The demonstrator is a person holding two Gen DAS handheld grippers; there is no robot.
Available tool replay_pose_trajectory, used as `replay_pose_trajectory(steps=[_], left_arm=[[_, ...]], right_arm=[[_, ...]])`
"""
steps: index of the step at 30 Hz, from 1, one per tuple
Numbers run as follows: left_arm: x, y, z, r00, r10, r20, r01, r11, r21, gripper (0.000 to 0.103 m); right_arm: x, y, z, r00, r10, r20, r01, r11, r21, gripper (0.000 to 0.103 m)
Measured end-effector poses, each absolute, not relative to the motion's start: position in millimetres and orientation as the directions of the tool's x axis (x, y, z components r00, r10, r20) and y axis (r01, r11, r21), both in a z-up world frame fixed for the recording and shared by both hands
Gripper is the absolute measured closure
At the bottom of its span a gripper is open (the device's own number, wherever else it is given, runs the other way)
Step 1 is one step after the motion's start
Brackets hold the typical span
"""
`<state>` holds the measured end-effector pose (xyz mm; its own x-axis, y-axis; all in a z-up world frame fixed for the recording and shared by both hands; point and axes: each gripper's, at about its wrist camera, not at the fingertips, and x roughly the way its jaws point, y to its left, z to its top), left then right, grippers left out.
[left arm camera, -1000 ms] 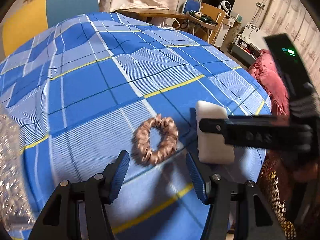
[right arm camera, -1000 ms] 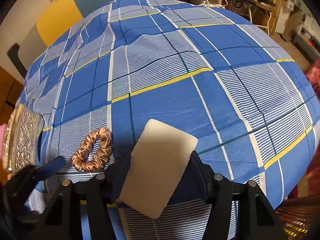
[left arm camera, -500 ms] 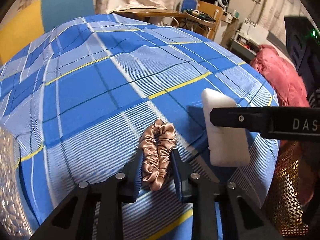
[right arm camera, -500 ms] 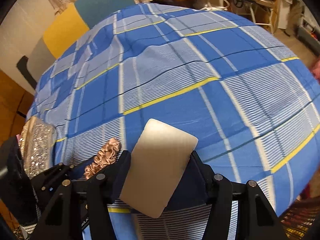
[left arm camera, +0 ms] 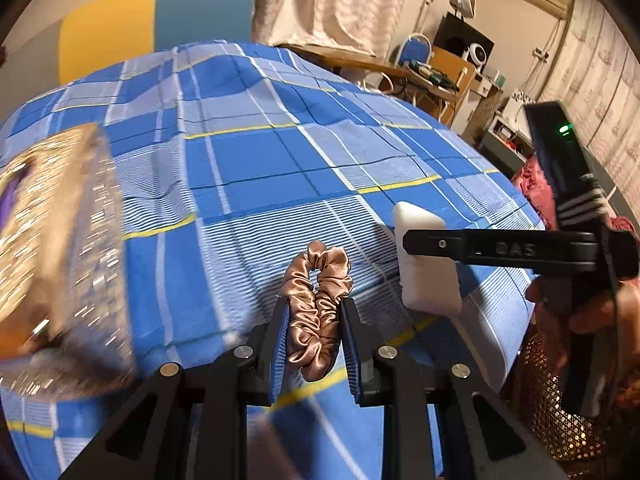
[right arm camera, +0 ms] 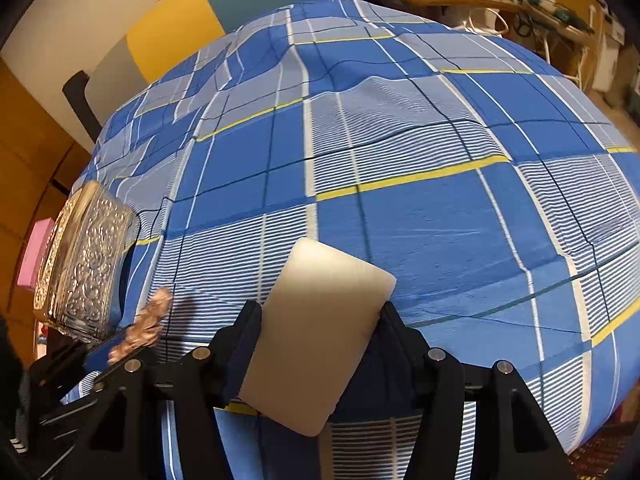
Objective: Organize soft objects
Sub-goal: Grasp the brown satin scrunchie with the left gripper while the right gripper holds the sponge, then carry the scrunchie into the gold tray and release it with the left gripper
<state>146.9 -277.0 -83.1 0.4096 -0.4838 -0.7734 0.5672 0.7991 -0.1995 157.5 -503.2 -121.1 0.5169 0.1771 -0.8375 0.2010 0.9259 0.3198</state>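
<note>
The left gripper [left arm camera: 314, 338] is clenched on a bronze satin scrunchie [left arm camera: 316, 312], squeezing its loop flat between the blue pads, held above the blue plaid bedspread [left arm camera: 256, 184]. To its right, the right gripper [right arm camera: 318, 338] grips a white foam sponge [right arm camera: 320, 332] by its two sides, the block tilted and jutting forward past the fingers, also over the bedspread. A patterned glass tray [right arm camera: 86, 268] sits at the bedspread's left edge, near the scrunchie, blurred in the left wrist view. A yellow and teal headboard [left arm camera: 156, 24] stands beyond the bed
</note>
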Motion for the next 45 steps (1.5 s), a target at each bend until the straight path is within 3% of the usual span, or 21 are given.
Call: replay_pose_trajectory(steps=[8,17,30,39,41,43,45], left_arm=[[125,-204,-53,0.495,-0.487,-0.72,0.475,0.845,-0.245,0.079],[119,-88,-27,0.622,-0.378,-0.686,0.295,0.924,-0.241,0.079],[127,70,-42,0.683,-0.073,-0.727,-0.068,0.984,-0.164,0.079],[145,125,-79,0.607,0.044,-0.793,-0.195,0.976,-0.096,0.078],[146,129,-84,0.597,0.041,-0.801,-0.202,0.974,-0.101,0.075],[146,132,-87,0.59,0.042,-0.806,-0.216,0.971,-0.107,0.063],[143,137,-87,0.591,0.039,-0.806,-0.232,0.965,-0.124,0.06]], right_arm=[[156,-481,-118,0.54,0.167,-0.825,0.143,0.948,0.285,0.043],[154,-483,-116,0.561,0.171,-0.81,0.155,0.939,0.306,0.043],[153,-490,-118,0.574,0.157,-0.804,0.196,0.927,0.32,0.043],[146,-495,-107,0.629,0.113,-0.769,0.214,0.926,0.311,0.043],[143,-495,-104,0.639,0.103,-0.762,0.218,0.926,0.308,0.043],[139,-495,-101,0.648,0.1,-0.755,0.228,0.92,0.318,0.043],[135,-495,-100,0.653,0.102,-0.75,0.235,0.915,0.329,0.043]])
